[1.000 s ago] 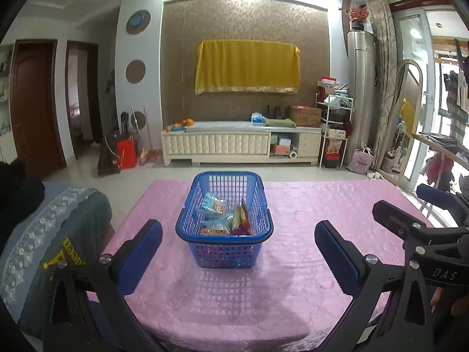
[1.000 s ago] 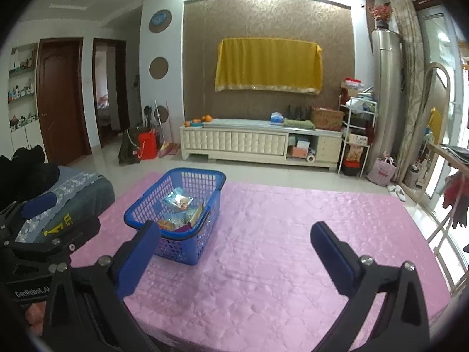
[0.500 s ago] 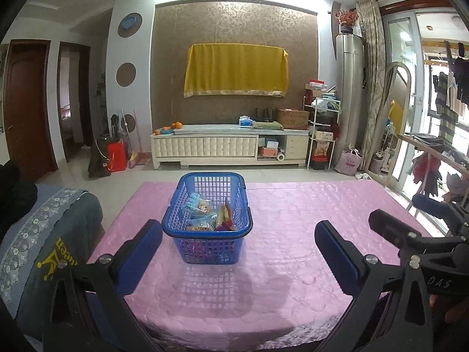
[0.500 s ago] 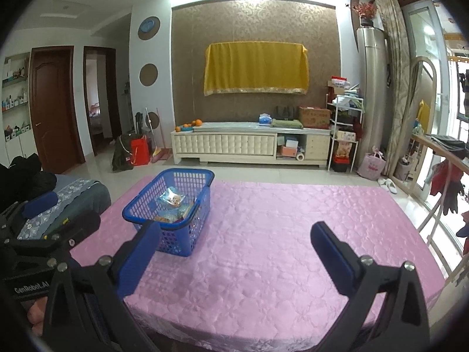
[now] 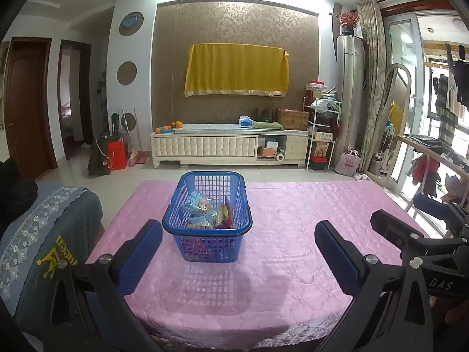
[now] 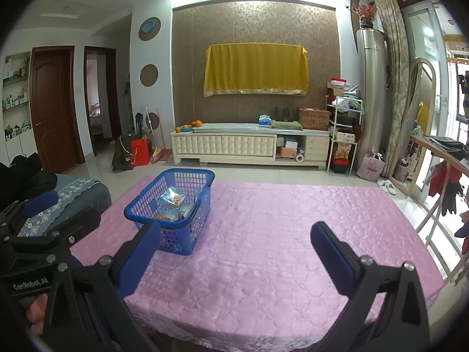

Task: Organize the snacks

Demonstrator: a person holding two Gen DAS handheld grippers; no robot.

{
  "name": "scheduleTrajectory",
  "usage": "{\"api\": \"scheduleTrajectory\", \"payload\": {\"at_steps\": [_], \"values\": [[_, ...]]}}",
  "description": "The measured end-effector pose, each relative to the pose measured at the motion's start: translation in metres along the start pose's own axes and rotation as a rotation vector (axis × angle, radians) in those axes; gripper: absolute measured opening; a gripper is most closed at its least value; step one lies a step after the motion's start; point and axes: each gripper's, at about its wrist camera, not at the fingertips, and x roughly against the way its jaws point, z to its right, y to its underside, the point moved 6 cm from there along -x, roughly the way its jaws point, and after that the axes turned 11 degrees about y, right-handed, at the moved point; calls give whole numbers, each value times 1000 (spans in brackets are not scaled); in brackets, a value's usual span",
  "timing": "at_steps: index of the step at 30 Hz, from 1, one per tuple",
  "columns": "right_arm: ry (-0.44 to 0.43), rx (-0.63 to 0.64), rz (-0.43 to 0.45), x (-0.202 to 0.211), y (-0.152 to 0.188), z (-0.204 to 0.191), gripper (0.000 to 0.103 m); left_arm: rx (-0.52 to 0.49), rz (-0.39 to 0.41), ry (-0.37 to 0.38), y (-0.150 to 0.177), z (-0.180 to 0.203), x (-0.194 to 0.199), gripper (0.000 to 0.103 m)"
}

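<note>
Jaws wide apart, empty, on left gripper (image 5: 239, 240) and right gripper (image 6: 236, 242); "DAS" on right gripper body; snacks (image 5: 209, 212) in blue basket (image 5: 205, 228), pink table (image 5: 293, 220)

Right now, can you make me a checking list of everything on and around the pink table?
Surface: pink quilted tablecloth, mostly bare, lightly wrinkled.
Job's things: blue basket stands upright on the left half of the table; snack packets lie inside it. No snacks seen outside it.
Clutter: nothing seen on the table besides the basket.
Grippers: left gripper open and empty, its fingers wide apart, near the basket without touching it; right gripper open and empty over bare cloth, to the right of the basket.
Cables: nothing seen.
Surroundings: grey embroidered cover left of the table; white cabinet under a yellow cloth; laundry hangs by the window.
</note>
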Motion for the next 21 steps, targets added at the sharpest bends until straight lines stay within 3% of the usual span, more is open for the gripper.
{"api": "scheduleTrajectory", "payload": {"at_steps": [21], "values": [[-9, -2, -13, 4, 1, 0, 103, 12, -12, 12, 2, -1, 3, 103]]}}
